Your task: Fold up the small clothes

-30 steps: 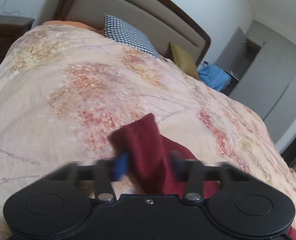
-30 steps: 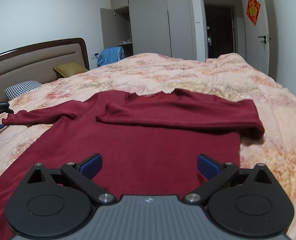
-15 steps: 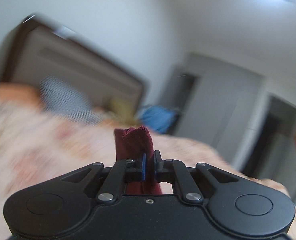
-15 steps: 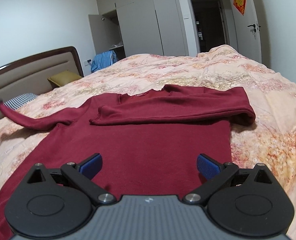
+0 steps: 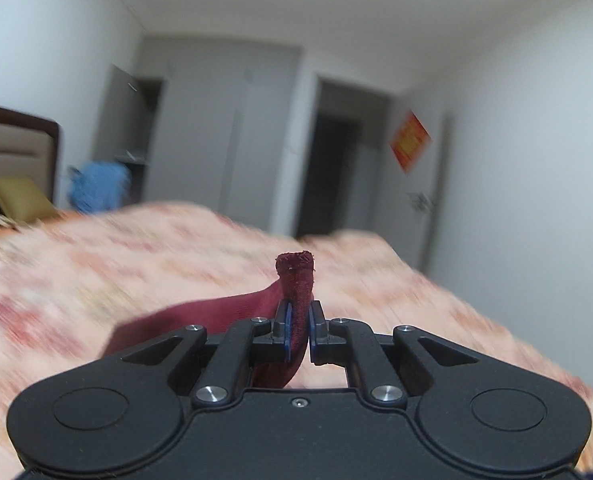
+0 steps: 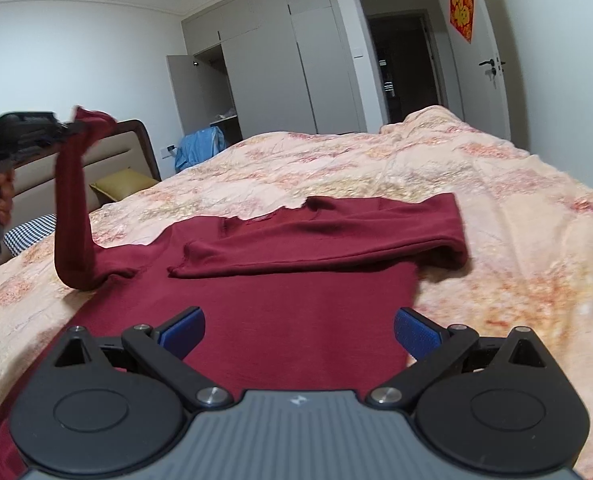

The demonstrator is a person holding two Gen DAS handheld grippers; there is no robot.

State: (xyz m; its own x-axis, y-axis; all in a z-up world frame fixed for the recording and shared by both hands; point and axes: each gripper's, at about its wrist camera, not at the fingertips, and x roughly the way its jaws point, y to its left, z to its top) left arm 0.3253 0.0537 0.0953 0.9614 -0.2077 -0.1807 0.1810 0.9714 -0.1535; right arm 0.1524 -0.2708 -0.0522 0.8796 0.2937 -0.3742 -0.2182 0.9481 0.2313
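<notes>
Sweater (image 6: 304, 320) sleeve (image 6: 72, 216) now lifted off bed, left gripper (image 5: 297, 332) clamped.

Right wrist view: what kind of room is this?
A bedroom, most likely in a home: a bed with a floral quilt and padded headboard, pillows, and a built-in grey wardrobe beside an open doorway.

The left gripper (image 5: 298, 330) has clamped the sweater's sleeve (image 6: 72, 216) and lifted it (cuff upright) off the bed.
</notes>
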